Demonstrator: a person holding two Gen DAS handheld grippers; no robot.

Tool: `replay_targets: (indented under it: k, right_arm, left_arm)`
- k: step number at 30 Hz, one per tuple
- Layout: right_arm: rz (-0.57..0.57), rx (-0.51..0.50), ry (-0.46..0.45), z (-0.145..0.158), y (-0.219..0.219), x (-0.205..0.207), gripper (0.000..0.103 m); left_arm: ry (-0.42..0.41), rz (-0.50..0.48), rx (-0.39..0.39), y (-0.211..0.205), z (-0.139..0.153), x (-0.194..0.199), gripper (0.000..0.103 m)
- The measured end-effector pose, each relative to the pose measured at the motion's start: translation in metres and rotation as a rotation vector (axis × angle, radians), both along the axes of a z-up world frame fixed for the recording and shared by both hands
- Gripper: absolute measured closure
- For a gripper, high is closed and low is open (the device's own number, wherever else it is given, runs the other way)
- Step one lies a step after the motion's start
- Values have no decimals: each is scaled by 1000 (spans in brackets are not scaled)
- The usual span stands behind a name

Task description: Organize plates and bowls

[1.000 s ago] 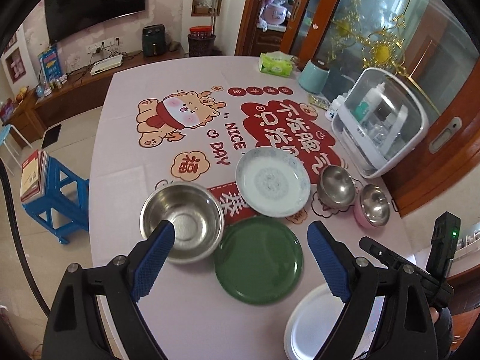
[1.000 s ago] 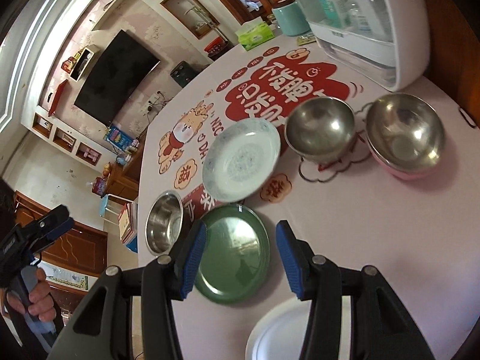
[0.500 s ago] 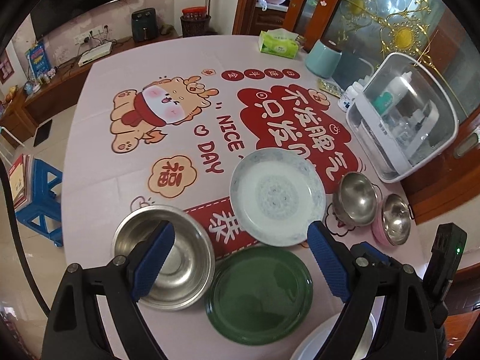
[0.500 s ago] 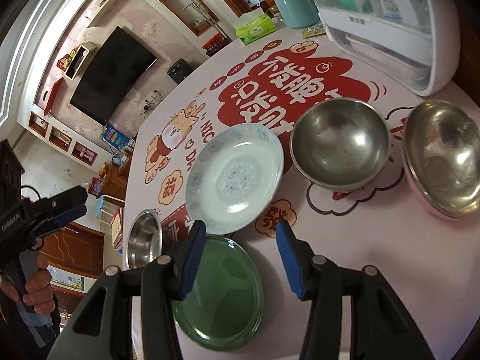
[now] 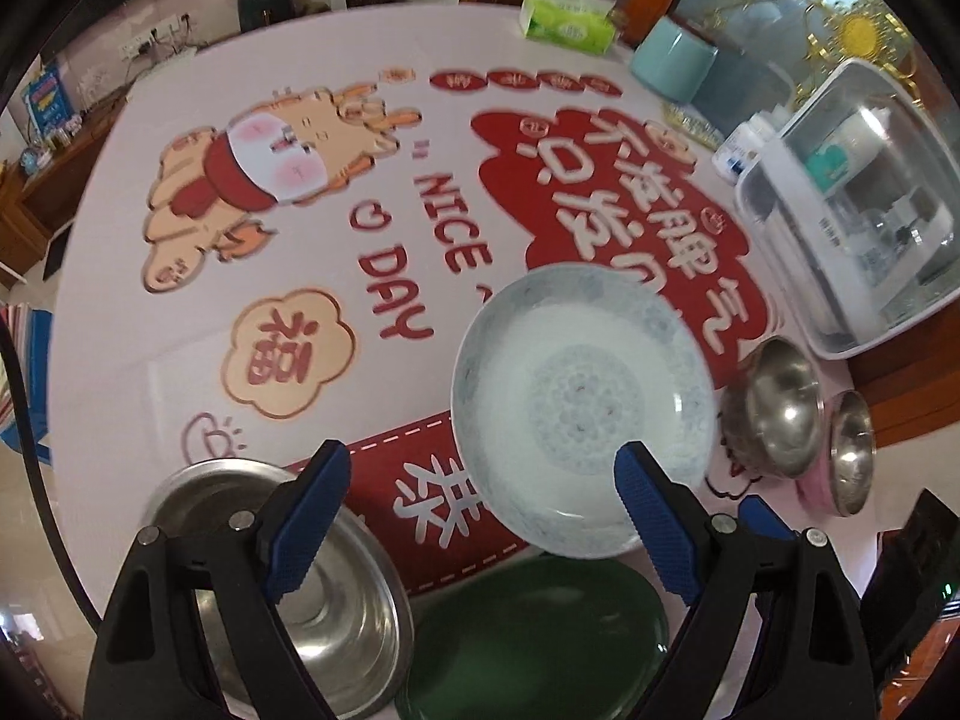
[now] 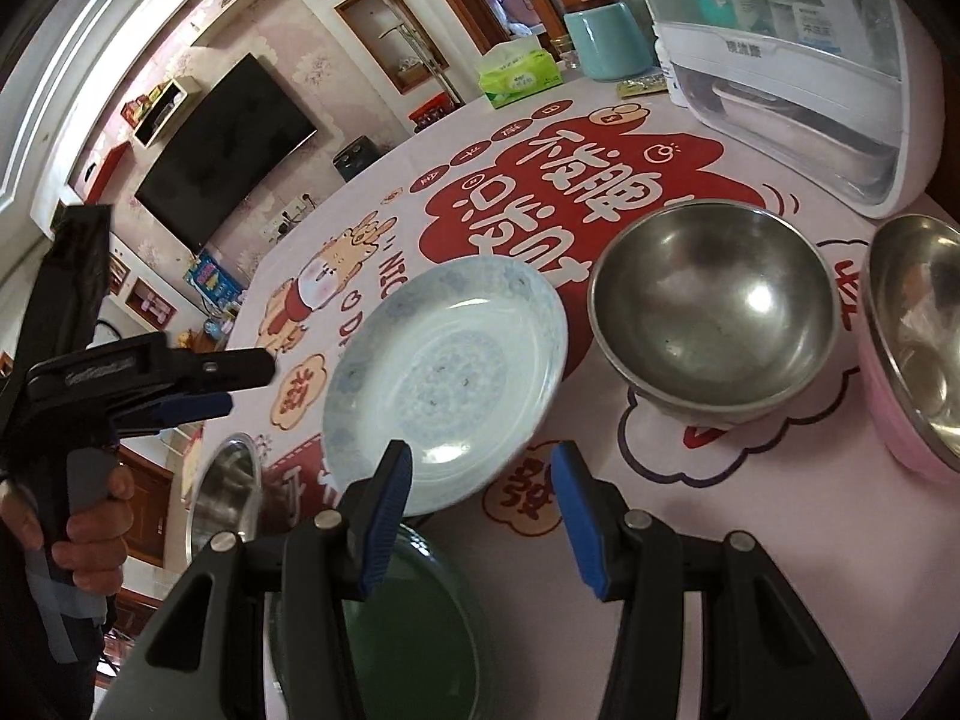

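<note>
Step in hand, as judged: approach, nothing picked up yet. Left gripper (image 5: 477,519) has its jaws spread wide and empty, above the gap between the steel bowl (image 5: 336,618) and the blue-patterned plate (image 5: 579,408); right gripper (image 6: 480,519) is half spread, also empty, just short of that plate's near rim. The plate lies flat on the tablecloth (image 5: 198,324), its near edge beside or slightly over the green plate (image 5: 540,636), with two small steel bowls (image 6: 714,312) at its right. Next move probably calls for one jaw under the plate's rim and one over it before pinching.

The left gripper (image 5: 480,516) points steeply down, jaws spread wide; the right gripper (image 6: 483,516) is half-spread, empty.
</note>
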State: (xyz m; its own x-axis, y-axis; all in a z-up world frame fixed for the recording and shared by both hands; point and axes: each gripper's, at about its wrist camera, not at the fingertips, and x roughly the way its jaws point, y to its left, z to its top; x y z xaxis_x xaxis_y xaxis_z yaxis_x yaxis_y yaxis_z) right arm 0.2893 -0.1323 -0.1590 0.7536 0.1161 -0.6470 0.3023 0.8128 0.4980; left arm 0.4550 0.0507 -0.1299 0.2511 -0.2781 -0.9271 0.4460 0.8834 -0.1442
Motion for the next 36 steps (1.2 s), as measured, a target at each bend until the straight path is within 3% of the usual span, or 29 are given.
replay_targets:
  k: [7,15,18,21,27,30,36]
  right_arm:
    - [36,-86,9,-12,12,13,54]
    - [48,-107,-12,-19,16,19,54]
    - [45,-118,-23,-20,18,20,54]
    - [42,-112,-23,-22,17,21,55]
    - [19,-105,-15,-26,15,20,66]
    - [9,-104,-6,-27,13,21,72]
    - [-4,-84,-4,-30,8,19,80]
  left_arm:
    - [51,3,4,-7,-38,14,17]
    - [80,3,7,-12,-58,22,23]
    - [86,-8,12,-15,-64,21,34]
    - [70,-7,36,-18,-66,20,39]
    - [37,-27,67,-24,-67,19,50]
    - [51,-32,49,-24,-70,20,65]
    - [54,-25,29,-24,-74,21,75]
